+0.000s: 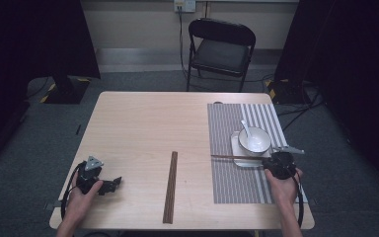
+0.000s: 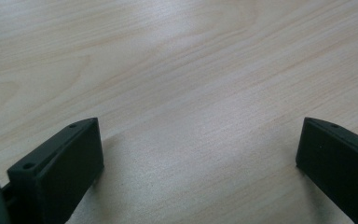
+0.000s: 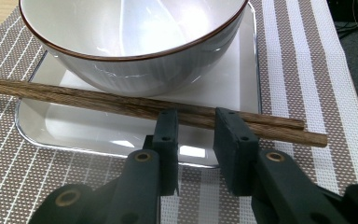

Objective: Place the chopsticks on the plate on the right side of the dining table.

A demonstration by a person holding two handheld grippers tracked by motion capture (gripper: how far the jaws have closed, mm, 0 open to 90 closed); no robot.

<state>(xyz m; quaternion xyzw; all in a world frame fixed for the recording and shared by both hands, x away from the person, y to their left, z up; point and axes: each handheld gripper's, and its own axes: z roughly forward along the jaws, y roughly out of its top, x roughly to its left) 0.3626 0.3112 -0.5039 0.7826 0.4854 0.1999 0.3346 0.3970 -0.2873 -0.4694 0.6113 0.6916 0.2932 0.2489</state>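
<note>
Where the bowl [image 3: 130, 42] overhangs, chopsticks [image 3: 98, 100] (far ends cropped) cross its plate [image 3: 98, 126].

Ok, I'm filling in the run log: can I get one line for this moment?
left tool: open, over table | right tool: open, tips at chopsticks | chopsticks: across plate, before bowl

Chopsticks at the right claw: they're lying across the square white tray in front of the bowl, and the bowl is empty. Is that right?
Not quite. The chopsticks do lie across the square white tray in front of the bowl, by the right claw, but the bowl is not empty: the high view shows a white spoon standing in it.
</note>
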